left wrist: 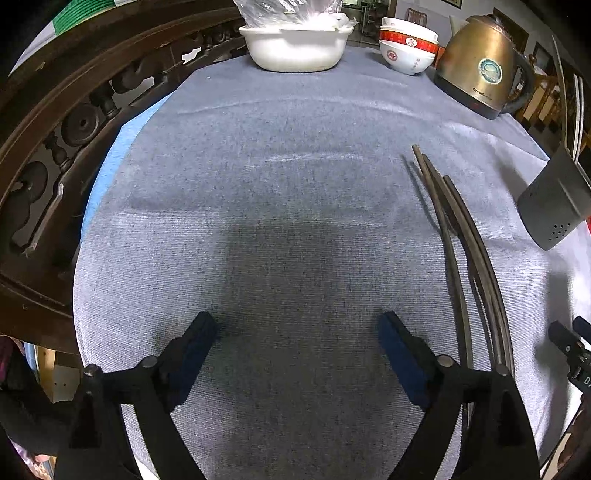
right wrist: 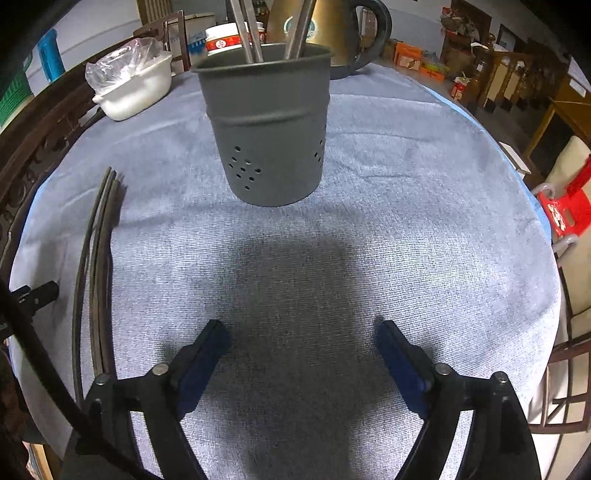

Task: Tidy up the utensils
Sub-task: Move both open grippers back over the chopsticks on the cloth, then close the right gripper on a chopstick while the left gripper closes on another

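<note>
several slim dark chopsticks (left wrist: 463,243) lie bundled on the table's (left wrist: 295,177) woven grey-blue cloth, at 3 o'clock of the left gripper (left wrist: 297,328) and 9 o'clock of the right gripper (right wrist: 303,338). both jaws gape wide, blue pads holding nothing. at 12 o'clock of the right one, a matte grey perforated holder (right wrist: 266,122) stands upright with metal utensils inside.

In the right wrist view, a utensil holder (right wrist: 267,122) stands upright at upper centre on the tablecloth (right wrist: 406,221), utensils (right wrist: 251,33) inside; chopsticks (right wrist: 99,258) lie at left; a kettle (right wrist: 343,33) is set behind.
</note>
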### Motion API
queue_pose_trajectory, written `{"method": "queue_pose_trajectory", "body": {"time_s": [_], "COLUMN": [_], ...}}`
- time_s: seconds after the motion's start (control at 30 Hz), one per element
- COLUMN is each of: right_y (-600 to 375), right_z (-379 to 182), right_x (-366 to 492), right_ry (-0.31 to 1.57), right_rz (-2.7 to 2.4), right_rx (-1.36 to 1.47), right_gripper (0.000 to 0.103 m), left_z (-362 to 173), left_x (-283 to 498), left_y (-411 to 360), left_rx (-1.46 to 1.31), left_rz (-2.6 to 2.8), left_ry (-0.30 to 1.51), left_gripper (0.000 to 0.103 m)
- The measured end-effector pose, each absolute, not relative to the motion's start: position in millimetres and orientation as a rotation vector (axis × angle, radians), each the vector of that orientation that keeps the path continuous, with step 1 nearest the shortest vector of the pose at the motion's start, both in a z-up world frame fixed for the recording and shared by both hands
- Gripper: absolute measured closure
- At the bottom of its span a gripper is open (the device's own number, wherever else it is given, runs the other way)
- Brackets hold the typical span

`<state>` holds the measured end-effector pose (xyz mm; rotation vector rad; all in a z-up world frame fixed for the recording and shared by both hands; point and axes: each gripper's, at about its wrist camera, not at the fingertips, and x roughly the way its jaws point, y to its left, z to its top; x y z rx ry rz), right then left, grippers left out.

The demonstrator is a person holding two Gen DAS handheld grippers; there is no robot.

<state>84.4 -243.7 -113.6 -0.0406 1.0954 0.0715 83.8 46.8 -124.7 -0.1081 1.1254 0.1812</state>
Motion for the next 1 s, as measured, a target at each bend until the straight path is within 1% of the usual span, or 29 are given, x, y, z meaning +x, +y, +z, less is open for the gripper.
{"method": "queue_pose_trajectory", "body": {"time_s": [0.1, 0.2, 0.27, 0.3, 0.33, 0.37, 0.4, 0.43, 0.57, 0.7, 0.77, 0.8, 0.83, 0.97, 1.0], "right_y": [-246, -246, -244, -238, -231, -223, -215, -209, -171, -149, -142, -140, -138, -157, -166], "right_z": [-114, -110, -101, -93, -88, -84, -82, -81, -83, -96, -104, -105, -105, -108, -108], "right_x": [83, 81, 79, 77, 77, 78, 80, 81, 89, 102, 107, 109, 111, 110, 108], "right_ry": [1.097, 1.108, 1.086, 1.075, 1.080, 1.093, 1.102, 1.112, 1.145, 1.200, 1.213, 1.214, 1.223, 1.224, 1.218], "right_rz": [0.067, 0.087, 0.159, 0.208, 0.244, 0.297, 0.344, 0.367, 0.475, 0.515, 0.527, 0.529, 0.532, 0.489, 0.467], "right_rx": [-0.039, -0.017, 0.043, 0.056, 0.055, 0.062, 0.072, 0.076, 0.059, 0.059, 0.060, 0.062, 0.065, 0.165, 0.207], "right_gripper": [0.013, 0.014, 0.025, 0.037, 0.043, 0.047, 0.058, 0.064, 0.064, 0.075, 0.076, 0.079, 0.086, 0.088, 0.096], "left_z": [-125, -126, -127, -127, -128, -128, -128, -128, -127, -128, -128, -128, -128, -128, -128], "left_x": [83, 81, 81, 81, 81, 82, 82, 81, 77, 73, 73, 72, 72, 71, 72], "left_y": [48, 47, 48, 48, 49, 49, 49, 49, 48, 47, 48, 48, 48, 47, 47], "left_rx": [-0.108, -0.105, -0.106, -0.107, -0.108, -0.108, -0.108, -0.107, -0.105, -0.102, -0.102, -0.102, -0.102, -0.101, -0.102], "left_rz": [0.179, 0.176, 0.176, 0.178, 0.179, 0.179, 0.177, 0.174, 0.166, 0.161, 0.160, 0.160, 0.159, 0.158, 0.159], "left_ry": [1.121, 1.119, 1.116, 1.115, 1.115, 1.116, 1.117, 1.118, 1.123, 1.122, 1.122, 1.122, 1.122, 1.122, 1.122], "left_gripper": [0.008, 0.007, 0.006, 0.006, 0.006, 0.006, 0.005, 0.005, 0.005, 0.005, 0.005, 0.005, 0.005, 0.005, 0.005]}}
